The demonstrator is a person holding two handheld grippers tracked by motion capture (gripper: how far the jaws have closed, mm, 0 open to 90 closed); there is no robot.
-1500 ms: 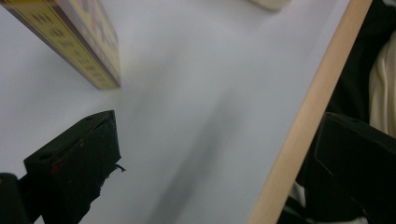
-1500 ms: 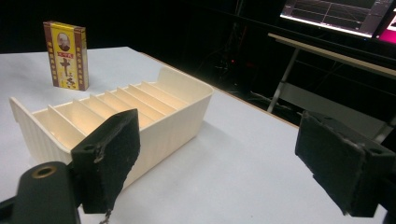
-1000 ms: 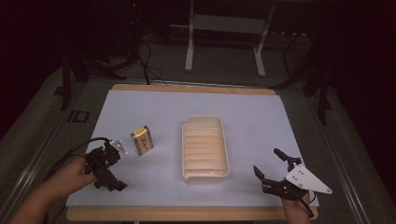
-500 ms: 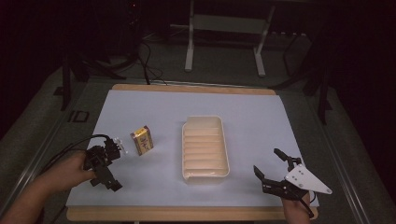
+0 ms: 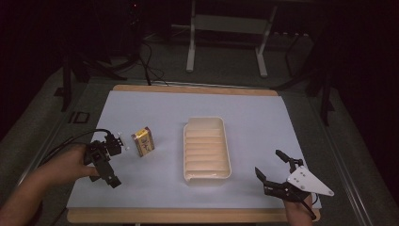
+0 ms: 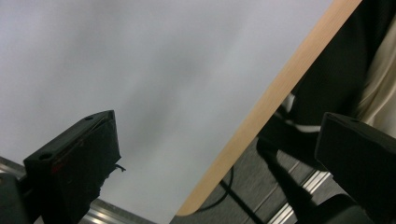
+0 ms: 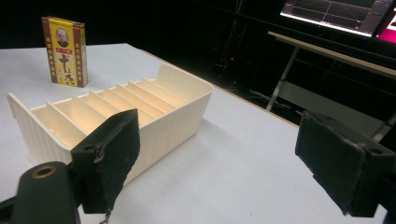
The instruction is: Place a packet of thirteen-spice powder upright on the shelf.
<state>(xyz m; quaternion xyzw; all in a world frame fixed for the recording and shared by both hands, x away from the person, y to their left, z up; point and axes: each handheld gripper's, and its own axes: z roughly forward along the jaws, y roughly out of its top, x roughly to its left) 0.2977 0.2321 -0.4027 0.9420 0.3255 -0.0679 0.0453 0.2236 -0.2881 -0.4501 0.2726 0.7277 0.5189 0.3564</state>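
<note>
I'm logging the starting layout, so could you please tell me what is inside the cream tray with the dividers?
The cream tray shows only empty slots between its dividers in the high view. In the right gripper view its near wall hides the floors of the nearest slots.

The print on the small yellow box (image 5: 143, 141) was too small to read from the high view, and in the right gripper view its characters (image 7: 64, 50) stayed unclear. The left gripper (image 5: 104, 160) was partly covered by the hand (image 5: 70, 161) holding it, so its jaws could not be judged there. The right hand (image 5: 299, 211) was cut off by the bottom edge. The monitor (image 7: 343, 15) was cropped at the top, its graphs illegible.
</note>
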